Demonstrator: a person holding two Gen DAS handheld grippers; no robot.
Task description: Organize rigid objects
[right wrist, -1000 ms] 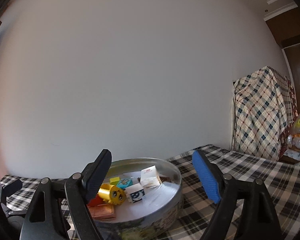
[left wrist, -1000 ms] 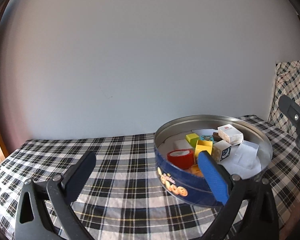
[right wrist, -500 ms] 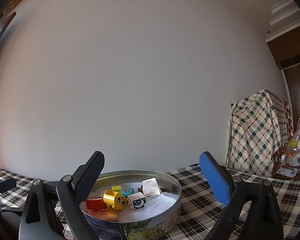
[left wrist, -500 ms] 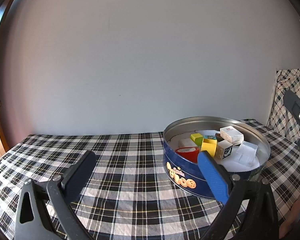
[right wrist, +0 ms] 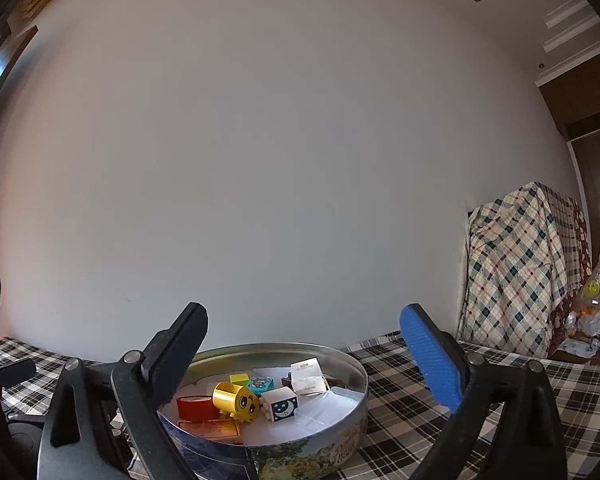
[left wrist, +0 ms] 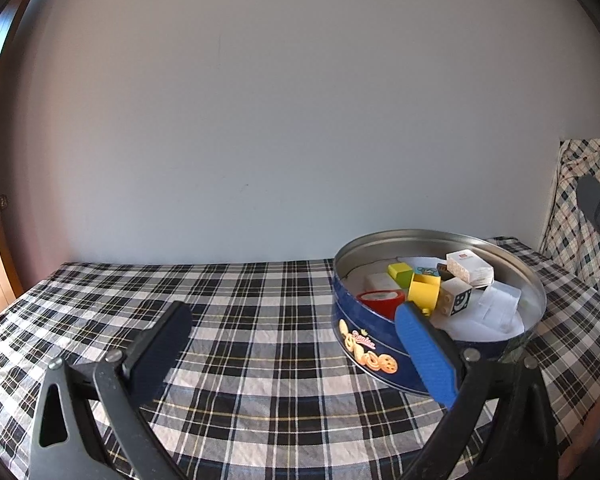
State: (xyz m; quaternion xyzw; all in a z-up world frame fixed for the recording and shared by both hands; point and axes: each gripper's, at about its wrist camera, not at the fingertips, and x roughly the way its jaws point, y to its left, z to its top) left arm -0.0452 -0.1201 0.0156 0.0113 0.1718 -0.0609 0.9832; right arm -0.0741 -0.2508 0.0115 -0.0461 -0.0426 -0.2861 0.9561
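A round blue metal biscuit tin (left wrist: 374, 354) sits on the black-and-white checked desk (left wrist: 236, 320) just ahead and right of the left tongs (left wrist: 292, 344) — jaws spread wide, nothing between them. The right tongs (right wrist: 302, 354), whose jaws have just been opening, gape empty above the tin's near rim. Inside, ahead of them — a yellow toy cylinder with a cartoon face (right wrist: 236, 402), a red tape roll (right wrist: 196, 408), a white moon-printed cube (right wrist: 284, 404) and a small white carton (right wrist: 308, 376).
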